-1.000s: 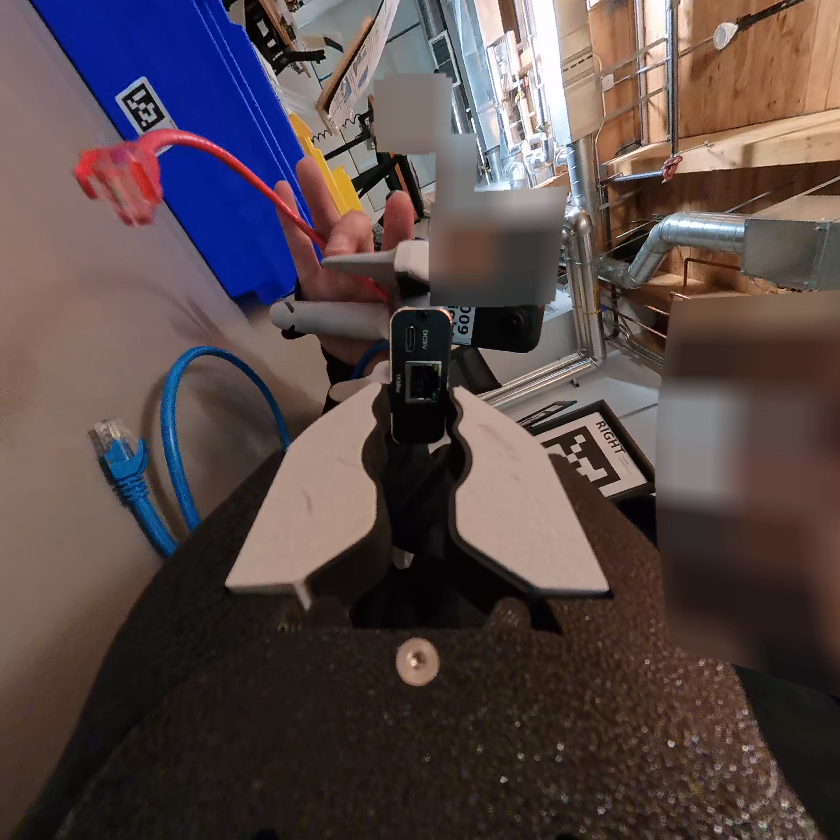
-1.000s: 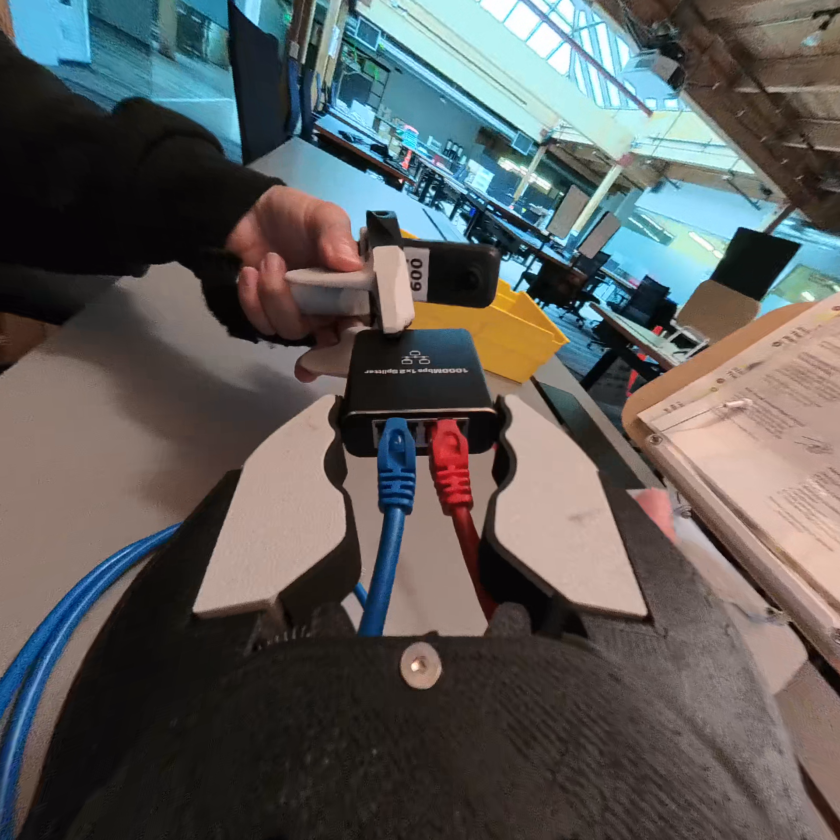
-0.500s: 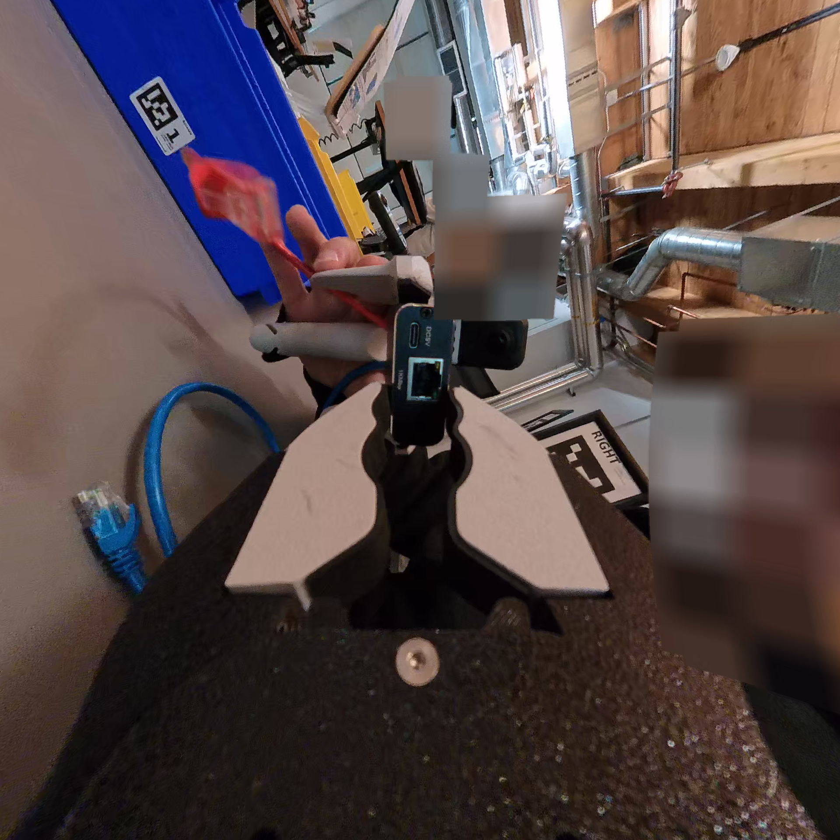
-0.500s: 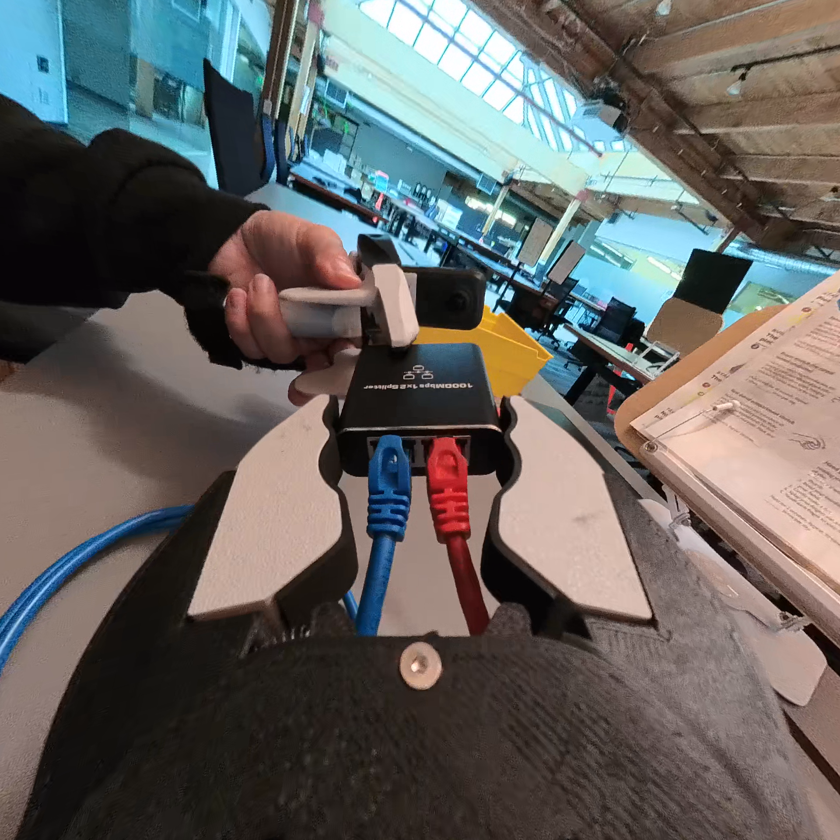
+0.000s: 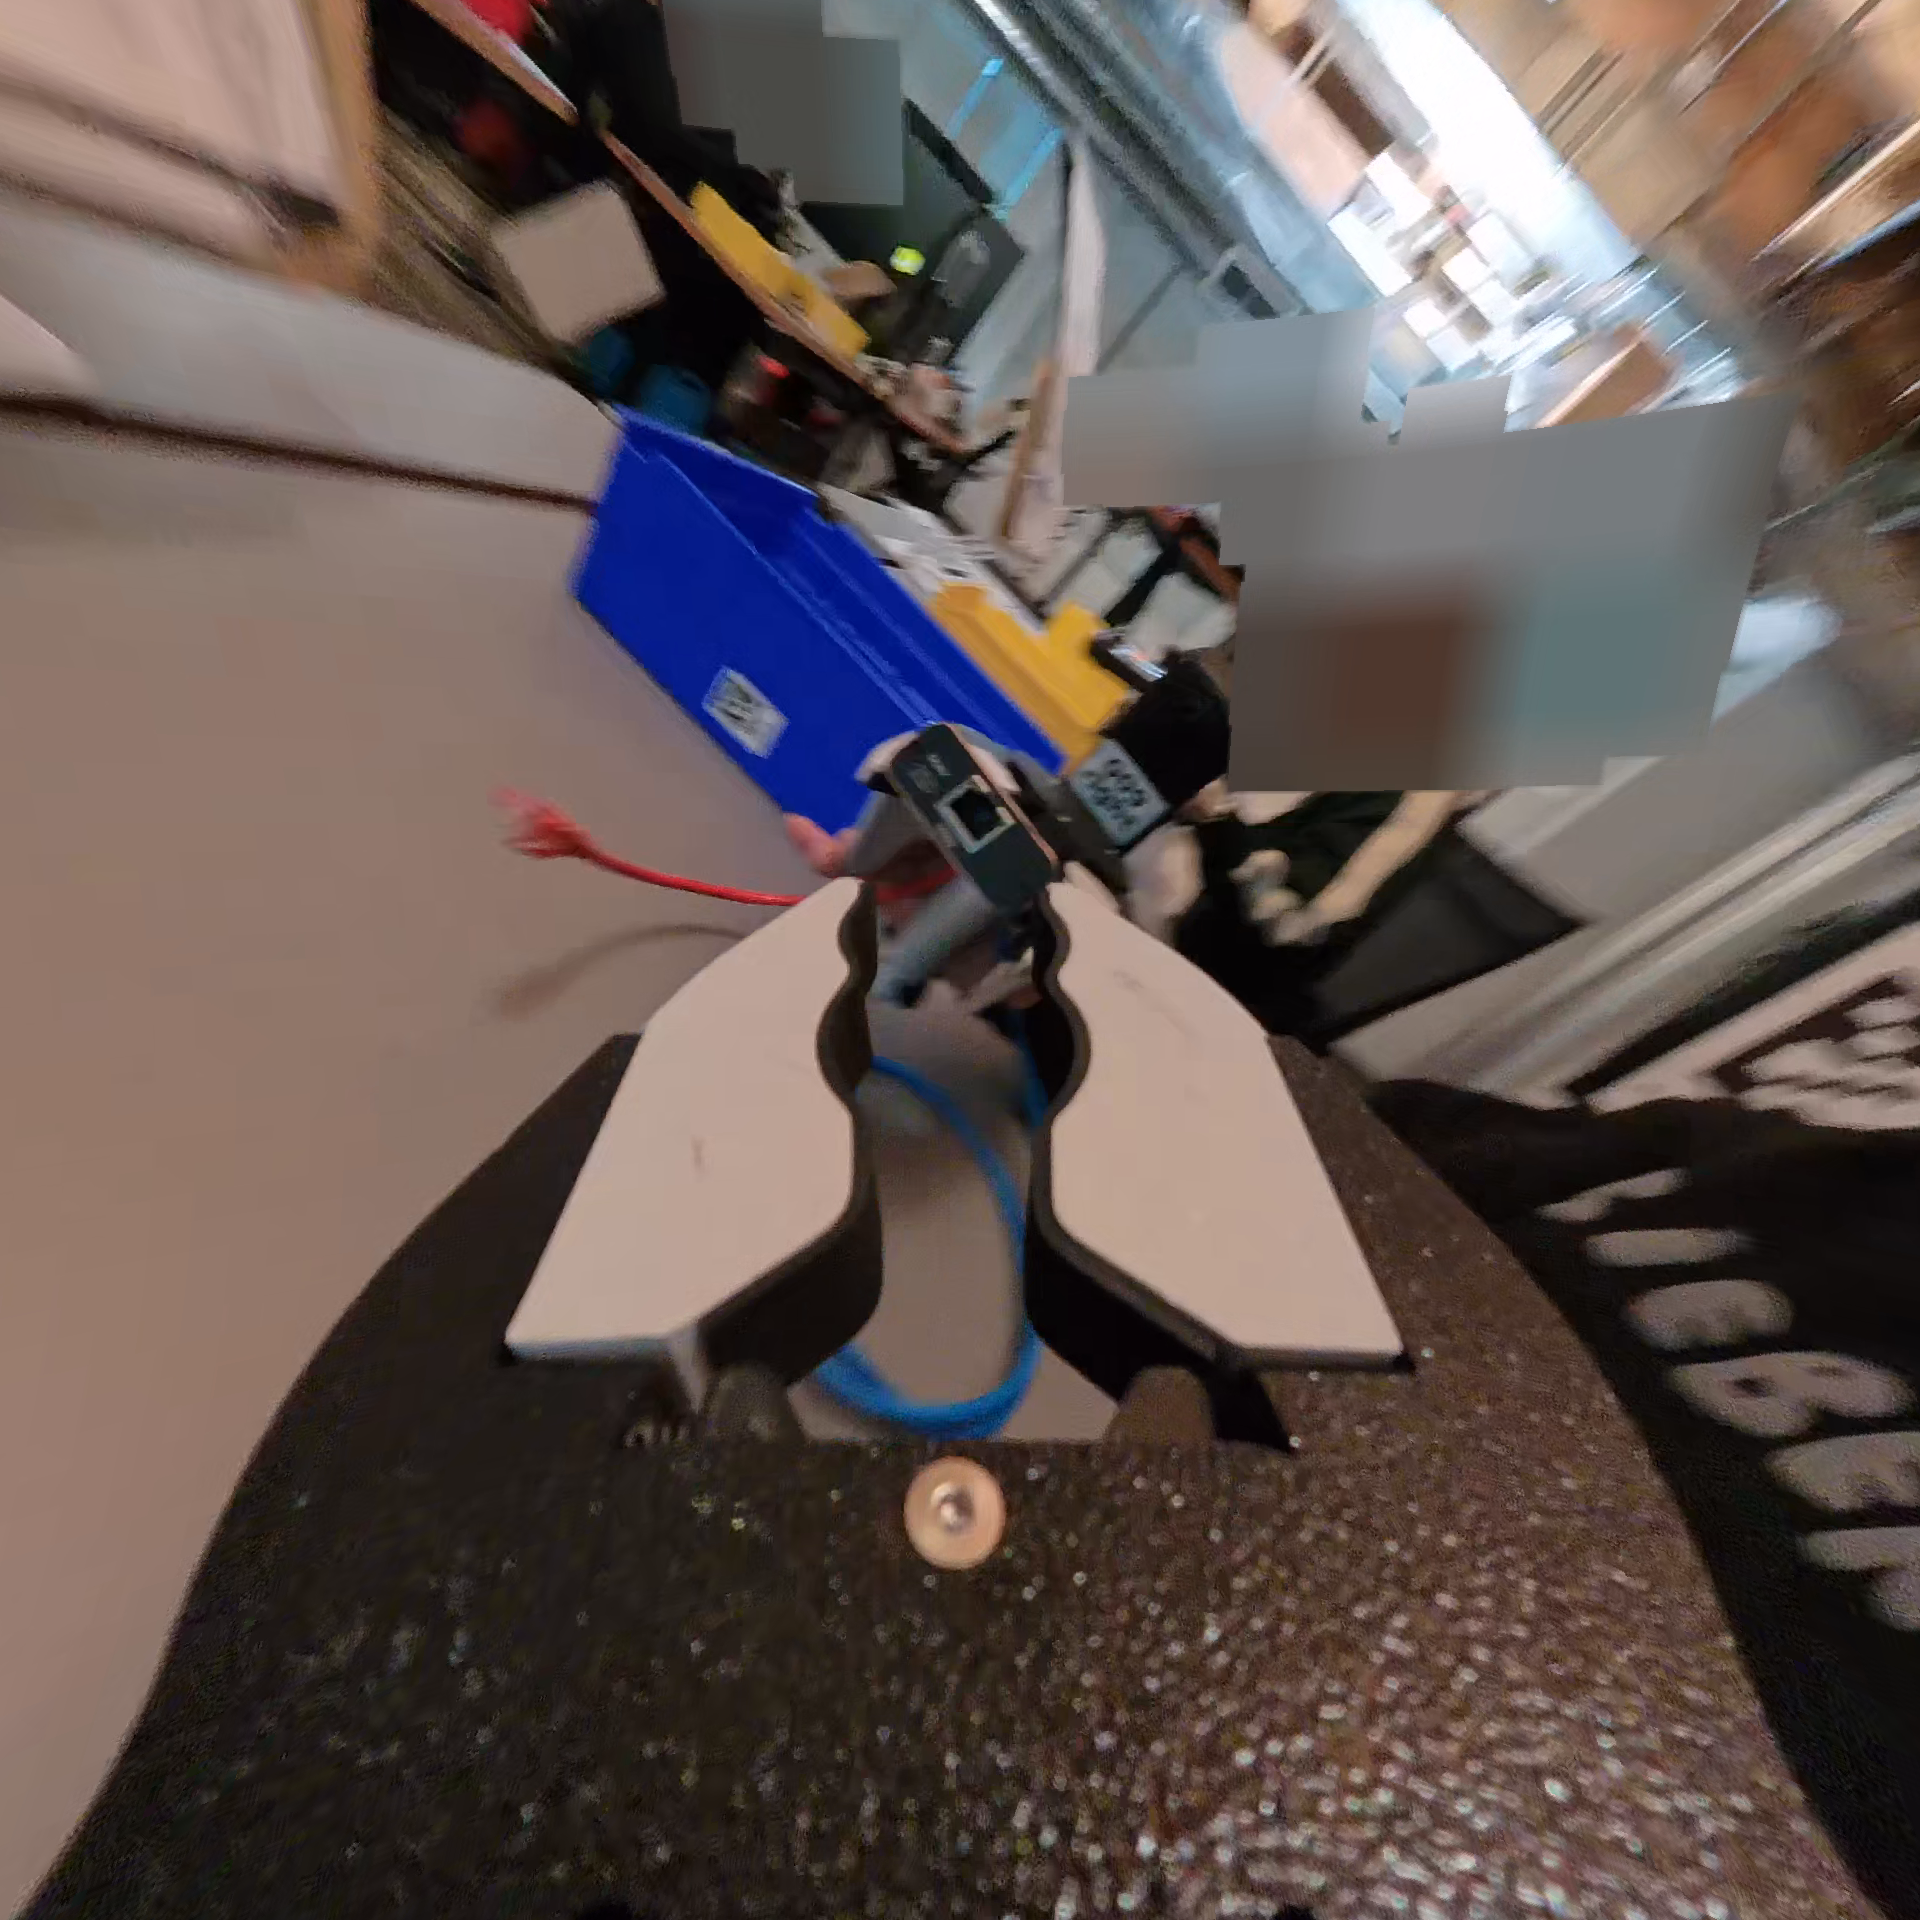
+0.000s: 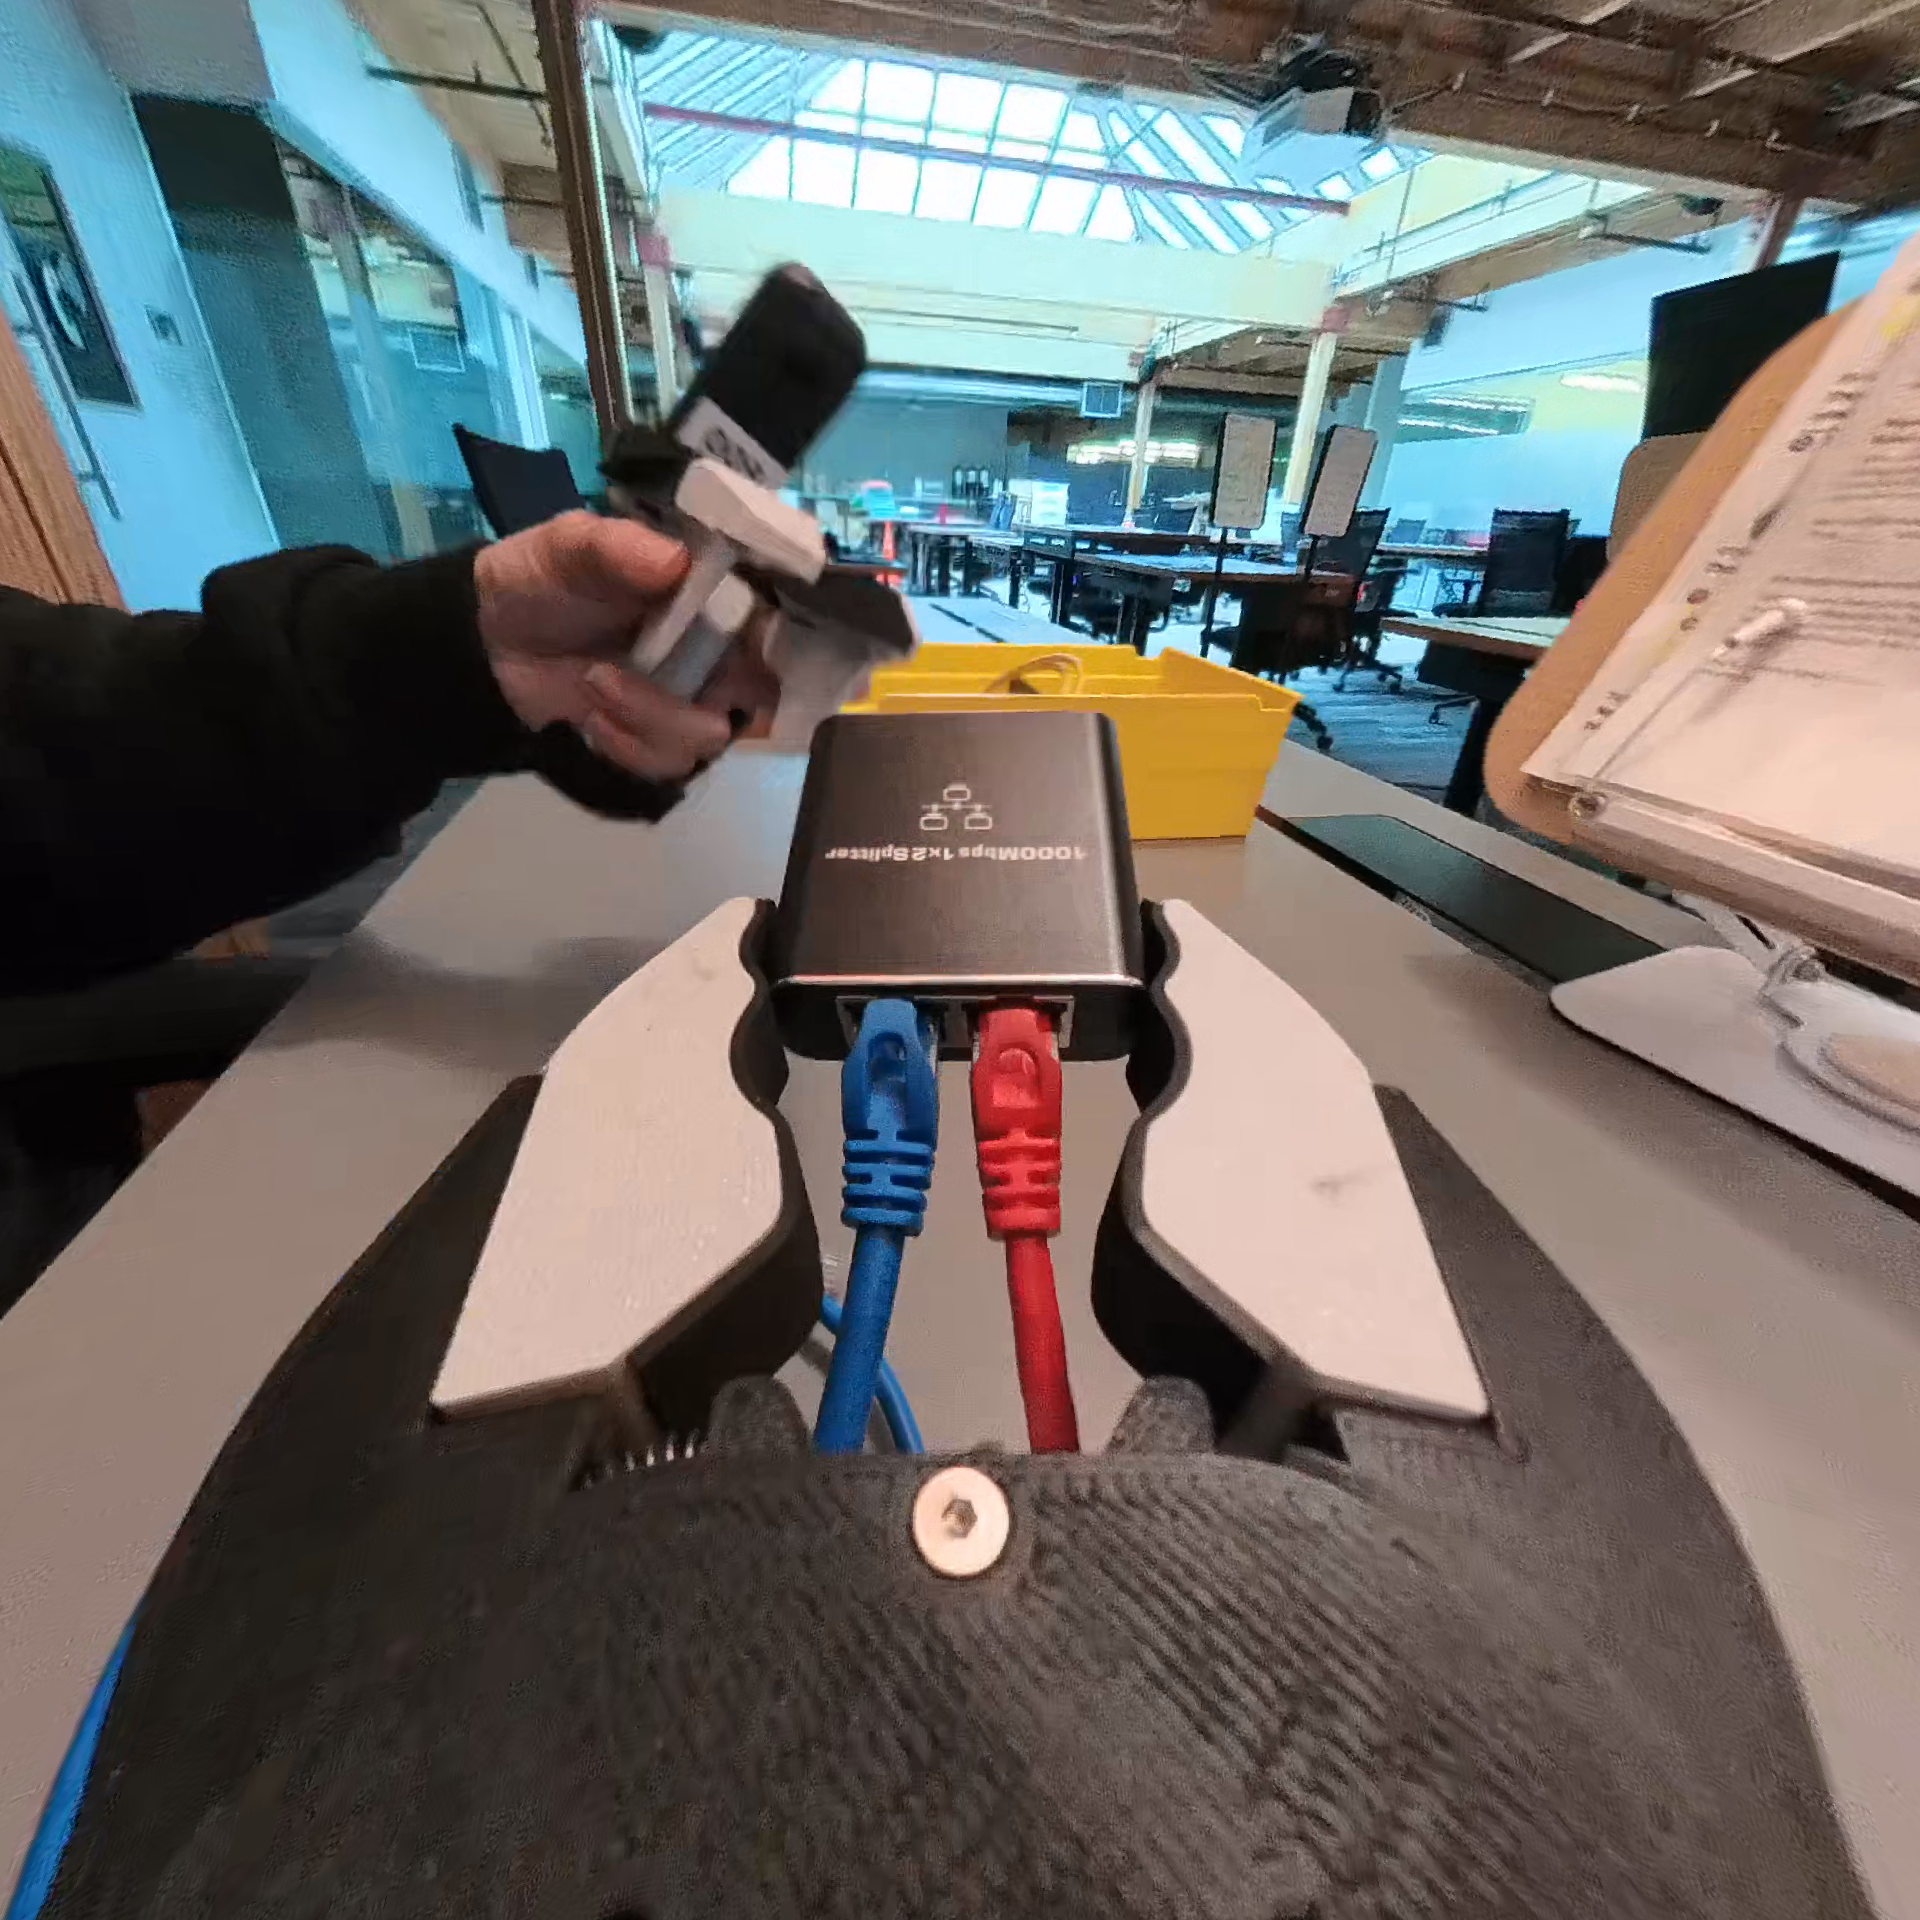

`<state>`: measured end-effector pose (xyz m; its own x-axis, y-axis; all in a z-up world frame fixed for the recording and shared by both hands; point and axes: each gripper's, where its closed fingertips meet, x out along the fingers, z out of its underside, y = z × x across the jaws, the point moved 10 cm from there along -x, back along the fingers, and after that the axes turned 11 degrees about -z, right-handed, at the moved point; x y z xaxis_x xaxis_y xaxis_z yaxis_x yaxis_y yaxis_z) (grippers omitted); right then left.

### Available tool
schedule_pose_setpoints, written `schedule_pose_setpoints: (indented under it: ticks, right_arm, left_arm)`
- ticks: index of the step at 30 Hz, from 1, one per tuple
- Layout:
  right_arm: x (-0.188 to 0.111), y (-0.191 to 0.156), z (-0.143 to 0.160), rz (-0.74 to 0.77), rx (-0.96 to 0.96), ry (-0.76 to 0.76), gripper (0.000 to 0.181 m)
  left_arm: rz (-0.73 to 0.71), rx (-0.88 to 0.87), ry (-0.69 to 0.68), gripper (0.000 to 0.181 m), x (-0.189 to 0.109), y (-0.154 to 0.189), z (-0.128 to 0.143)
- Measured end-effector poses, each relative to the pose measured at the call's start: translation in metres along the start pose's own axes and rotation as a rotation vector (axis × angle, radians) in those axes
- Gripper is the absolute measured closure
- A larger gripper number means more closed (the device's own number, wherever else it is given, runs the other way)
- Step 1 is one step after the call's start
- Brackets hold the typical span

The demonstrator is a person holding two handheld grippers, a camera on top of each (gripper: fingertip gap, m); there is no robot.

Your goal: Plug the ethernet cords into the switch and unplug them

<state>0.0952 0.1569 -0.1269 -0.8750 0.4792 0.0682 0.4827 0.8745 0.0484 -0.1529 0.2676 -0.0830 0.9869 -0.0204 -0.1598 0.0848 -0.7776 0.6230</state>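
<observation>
My right gripper (image 6: 956,920) is shut on the sides of the black switch (image 6: 956,831) and holds it above the grey table (image 6: 468,987). A blue ethernet plug (image 6: 883,1101) and a red ethernet plug (image 6: 1018,1101) sit in the two ports facing me. My left gripper (image 5: 954,909) is open and empty, a short way back from the switch's far end (image 5: 971,831), whose single port is empty. In the right wrist view the left gripper (image 6: 821,655) is blurred, up and to the left of the switch. The red cord's free end (image 5: 540,831) hangs out left.
A blue bin (image 5: 748,623) and a yellow bin (image 6: 1174,727) stand on the table beyond the switch. A stand holding papers (image 6: 1714,675) is at the right. Blue cable (image 5: 935,1392) loops on the table under my left gripper.
My left gripper has let go of the switch's far end, opened and pulled back and up. The right gripper still holds the switch with both plugs in.
</observation>
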Motion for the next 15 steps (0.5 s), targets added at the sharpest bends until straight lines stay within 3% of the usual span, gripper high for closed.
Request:
schedule_pose_setpoints:
  ticks: [1, 5, 8, 11, 15]
  right_arm:
    - [-0.002, 0.002, 0.002, -0.001, 0.010, 0.003, 0.116]
    - [-0.002, 0.008, 0.011, -0.022, 0.049, -0.008, 0.116]
    - [0.000, 0.010, 0.019, -0.038, 0.060, -0.024, 0.117]
    - [0.002, 0.011, 0.024, -0.050, 0.058, -0.053, 0.117]
    - [0.001, 0.013, 0.023, -0.064, 0.070, -0.030, 0.117]
  left_arm:
    - [-0.086, 0.098, 0.023, 0.154, -0.016, -0.002, -0.011]
    - [-0.600, 0.634, 0.055, 0.146, -0.091, -0.031, -0.065]
    - [-0.961, 0.999, -0.156, 0.137, -0.140, -0.072, -0.102]
    - [-1.069, 1.204, -0.447, 0.125, -0.165, -0.116, -0.122]
    - [-1.076, 1.391, -0.837, 0.111, -0.170, -0.172, -0.122]
